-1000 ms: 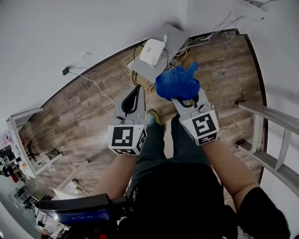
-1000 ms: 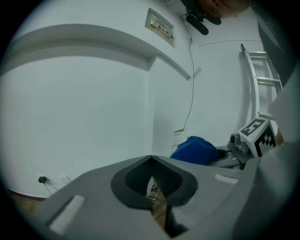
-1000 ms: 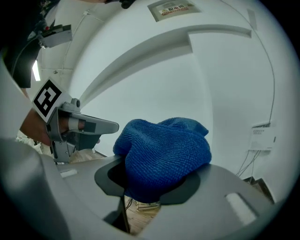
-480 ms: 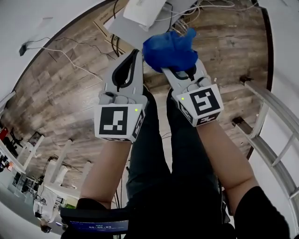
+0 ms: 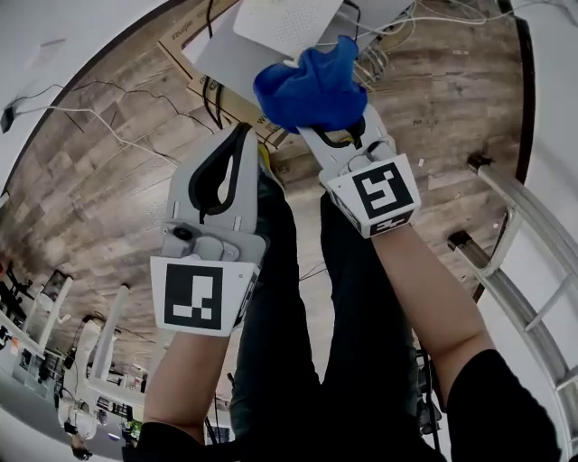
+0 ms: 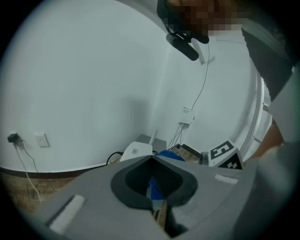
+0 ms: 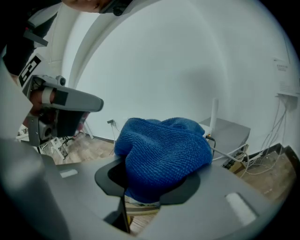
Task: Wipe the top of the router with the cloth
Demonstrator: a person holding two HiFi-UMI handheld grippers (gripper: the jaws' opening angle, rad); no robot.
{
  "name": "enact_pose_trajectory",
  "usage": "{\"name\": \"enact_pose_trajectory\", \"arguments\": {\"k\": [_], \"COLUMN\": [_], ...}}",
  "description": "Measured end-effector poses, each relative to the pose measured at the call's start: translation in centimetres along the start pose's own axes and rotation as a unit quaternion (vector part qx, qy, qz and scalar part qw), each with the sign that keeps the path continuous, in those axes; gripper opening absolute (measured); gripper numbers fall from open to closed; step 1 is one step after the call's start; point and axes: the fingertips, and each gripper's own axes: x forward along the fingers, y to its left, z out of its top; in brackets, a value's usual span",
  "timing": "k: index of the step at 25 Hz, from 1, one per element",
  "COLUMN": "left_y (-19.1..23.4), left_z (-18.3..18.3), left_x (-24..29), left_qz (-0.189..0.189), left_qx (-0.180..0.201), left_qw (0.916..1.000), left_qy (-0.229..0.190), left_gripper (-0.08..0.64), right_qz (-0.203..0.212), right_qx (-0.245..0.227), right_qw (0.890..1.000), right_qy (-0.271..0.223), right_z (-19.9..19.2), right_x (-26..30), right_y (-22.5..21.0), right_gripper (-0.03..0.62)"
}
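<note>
White walls (image 5: 54,36) meet wood-plank floor (image 5: 108,189) strewn with cables (image 5: 384,59), metal rails (image 5: 528,217) at right.

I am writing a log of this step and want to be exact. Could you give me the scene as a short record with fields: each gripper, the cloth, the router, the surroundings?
left gripper: jaws together, holding nothing
right gripper: jaws closed on the cloth
cloth: blue, bunched; overlaps the router's near edge in the head view; contact cannot be told
router: white, on a grey box by the wall
floor: wooden, with cables beside the box
</note>
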Motion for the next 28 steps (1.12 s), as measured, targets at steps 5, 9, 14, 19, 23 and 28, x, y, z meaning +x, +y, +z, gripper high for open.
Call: {"name": "enact_pose_trajectory", "arguments": {"k": [5,9,14,19,23,28], "left_y": [1.7,2.1,0.5,0.7,2.5,4.7], "left_z": [-2.0,-0.1,5.5,6.9,4.3,1.6], "left_x": [0.0,0.3,0.2,1.2,3.2,4.7], "left_qz": [0.003,0.014,-0.004,-0.016,-0.002,0.015], "left_qx": [-0.013,-0.038,-0.031,-0.013,-0.02,-0.042], "left_qw": [0.9999,0.9991,0.9988,0.9983,0.9977,0.9966], "left_qy": [0.011,-0.011,-0.038,-0.054,-0.065,-0.07], "left_gripper": [0.0,0.0,0.0,0.0,0.0,0.0], "right_qz": [-0.003,0.001,-0.004,-0.03,-0.041,-0.011], "right_qx": [0.004,-0.009,-0.042,-0.042,-0.05,-0.073], "right_qw": [1.0,1.0,0.999,0.998,0.998,0.997], "right_qy": [0.015,0.024,-0.002,-0.021,-0.016,-0.005], "right_z": [-2.1,0.8,9.0,10.4,6.6,3.8], "right_x": [2.2,0.1,-4.9,-3.5,1.0,4.2], "right_y": [-1.5,-1.9,-3.3,-6.4,-8.9,-8.2], "right_gripper": [0.166,0.166,0.166,0.166,0.166,0.166]}}
